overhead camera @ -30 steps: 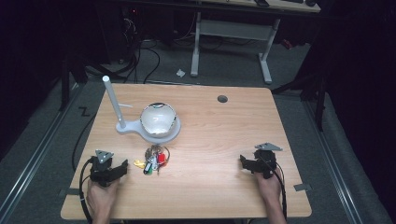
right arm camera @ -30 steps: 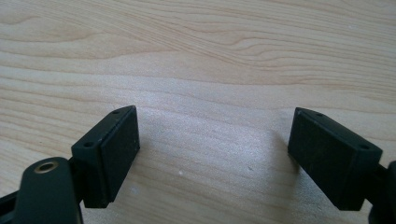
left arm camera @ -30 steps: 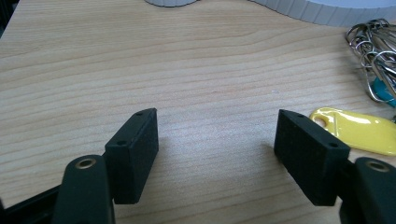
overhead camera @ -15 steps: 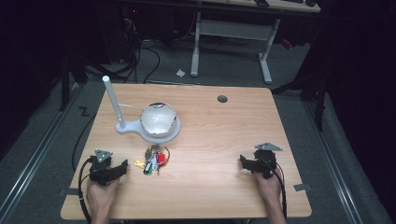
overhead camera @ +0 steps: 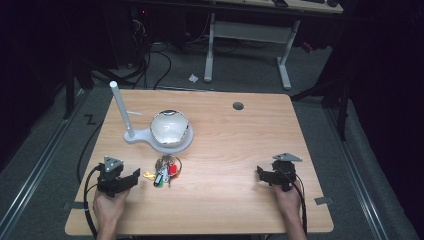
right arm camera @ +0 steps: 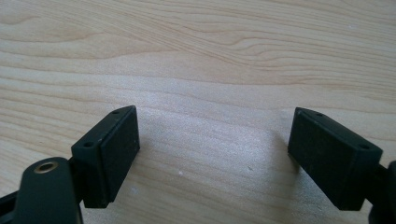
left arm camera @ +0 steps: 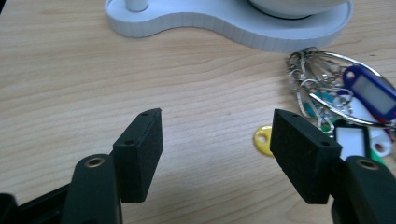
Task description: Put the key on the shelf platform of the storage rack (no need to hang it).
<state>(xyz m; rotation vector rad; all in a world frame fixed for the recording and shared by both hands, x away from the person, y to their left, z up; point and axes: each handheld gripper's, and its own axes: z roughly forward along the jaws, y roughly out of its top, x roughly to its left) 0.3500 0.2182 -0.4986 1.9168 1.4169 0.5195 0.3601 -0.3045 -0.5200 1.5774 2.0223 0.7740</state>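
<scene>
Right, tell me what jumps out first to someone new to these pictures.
The white stand with its tall post and shiny domed bowl sits left of centre on the wooden table. Just in front of it lies a bunch of keys with coloured tags. The left gripper, jaws open, rests beside the keys; the right gripper, also open, sits apart over bare wood.

Light wooden table [overhead camera: 225,145], grommet hole [overhead camera: 238,106] near far edge. White stand [overhead camera: 150,136] at left-centre carries an upright post and a shiny dome. Bunch of keys with coloured tags [overhead camera: 165,170] lies just in front, near base.
</scene>
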